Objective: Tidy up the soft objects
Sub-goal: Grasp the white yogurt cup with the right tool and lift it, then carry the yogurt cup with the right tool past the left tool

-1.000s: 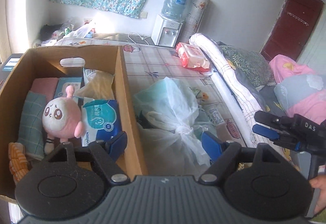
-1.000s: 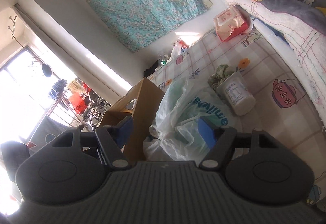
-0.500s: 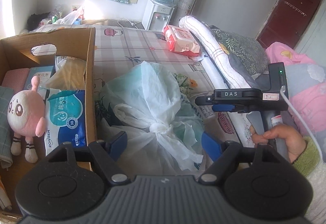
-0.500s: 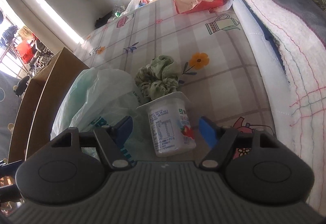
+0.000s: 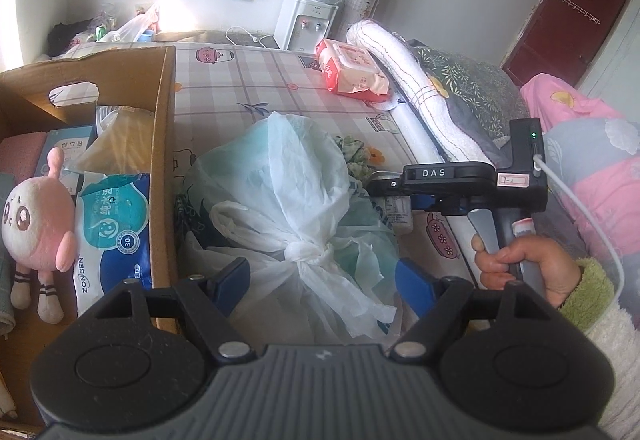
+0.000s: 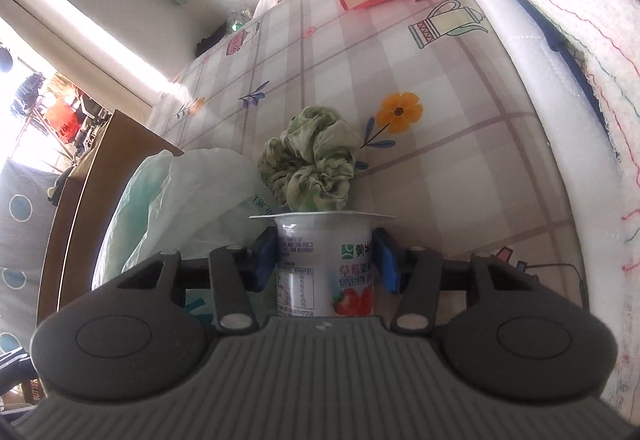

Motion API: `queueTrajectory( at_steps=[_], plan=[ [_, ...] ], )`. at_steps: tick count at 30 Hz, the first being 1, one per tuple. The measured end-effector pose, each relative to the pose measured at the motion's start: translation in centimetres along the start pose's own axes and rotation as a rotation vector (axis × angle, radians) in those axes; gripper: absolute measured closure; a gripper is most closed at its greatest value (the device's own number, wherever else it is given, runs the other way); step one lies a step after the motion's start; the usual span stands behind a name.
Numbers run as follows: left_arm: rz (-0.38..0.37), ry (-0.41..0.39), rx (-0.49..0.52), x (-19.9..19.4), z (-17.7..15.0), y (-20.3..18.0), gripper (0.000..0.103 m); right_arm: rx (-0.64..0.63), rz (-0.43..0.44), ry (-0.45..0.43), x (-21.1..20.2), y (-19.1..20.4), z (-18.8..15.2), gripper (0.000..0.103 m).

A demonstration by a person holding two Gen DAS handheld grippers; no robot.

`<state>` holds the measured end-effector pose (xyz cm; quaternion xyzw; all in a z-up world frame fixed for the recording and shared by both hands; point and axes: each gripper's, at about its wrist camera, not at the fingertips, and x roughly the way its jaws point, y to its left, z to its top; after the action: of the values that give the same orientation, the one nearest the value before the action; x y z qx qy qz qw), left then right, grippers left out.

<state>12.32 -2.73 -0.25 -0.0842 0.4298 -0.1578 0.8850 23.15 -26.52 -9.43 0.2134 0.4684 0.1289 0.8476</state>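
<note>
Right gripper (image 6: 326, 260) has its blue pads (image 6: 266, 258) closed in on either side of a yogurt cup (image 6: 324, 264); left pad looks touching the cup wall, right pad at or just off it, so contact is likely but not certain. Cup lies on its side, foil rim away from the camera, white plastic with green logo, strawberry print and a nutrition label. Just beyond the rim sits a green scrunchie (image 6: 310, 160), crumpled, mottled fabric, on the checked sheet (image 6: 440, 120). A knotted plastic bag (image 6: 188, 196) lies to the cup's left, touching or nearly touching it.

Left gripper (image 5: 322, 276) hovers wide open and empty over the same bag (image 5: 288, 200), translucent white with a teal tint, tied in a knot near the gripper. Cardboard box (image 5: 164, 144) stands just left of the bag. Inside: pink plush (image 5: 38, 216) with a round white face and striped legs, lying on its back; wipes pack (image 5: 114, 224), blue and white, beside it; more packets behind, unclear. From the left view the right gripper (image 5: 404, 196) reaches in behind the bag, right hand (image 5: 524, 264) on its handle, cup mostly hidden. Red tissue pack (image 5: 354, 74) lies farther up the sheet, well apart, next to a rolled white blanket (image 5: 416, 96).
</note>
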Motion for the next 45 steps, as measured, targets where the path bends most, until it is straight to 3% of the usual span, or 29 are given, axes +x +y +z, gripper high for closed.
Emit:
queueTrajectory(
  at_steps=[12, 20, 25, 32, 37, 45],
  plan=[
    [-0.026, -0.001, 0.027, 0.1, -0.6, -1.6, 0.022, -0.205, -0.120, -0.173, -5.3, 1.1, -4.3, 0.053],
    [-0.026, -0.003, 0.029, -0.2, -0.9, -2.1, 0.022, -0.247, -0.145, -0.241, -6.3, 1.7, -4.9, 0.053],
    [-0.021, -0.003, 0.027, -0.3, -1.0, -2.1, 0.022, -0.328, -0.211, -0.298, -6.0, 2.9, -5.1, 0.053],
    [-0.022, -0.004, 0.029, -0.3, -1.1, -2.2, 0.022, -0.427, -0.261, -0.241, -4.9, 3.4, -6.7, 0.052],
    [-0.023, 0.002, 0.035, 0.0, -1.2, -2.4, 0.022, -0.476, -0.264, -0.275, -5.8, 4.1, -7.7, 0.052],
    [-0.030, -0.006, 0.054, -0.2, -1.4, -2.9, 0.022, -0.414, -0.216, -0.248, -7.0, 3.2, -8.2, 0.050]
  ],
)
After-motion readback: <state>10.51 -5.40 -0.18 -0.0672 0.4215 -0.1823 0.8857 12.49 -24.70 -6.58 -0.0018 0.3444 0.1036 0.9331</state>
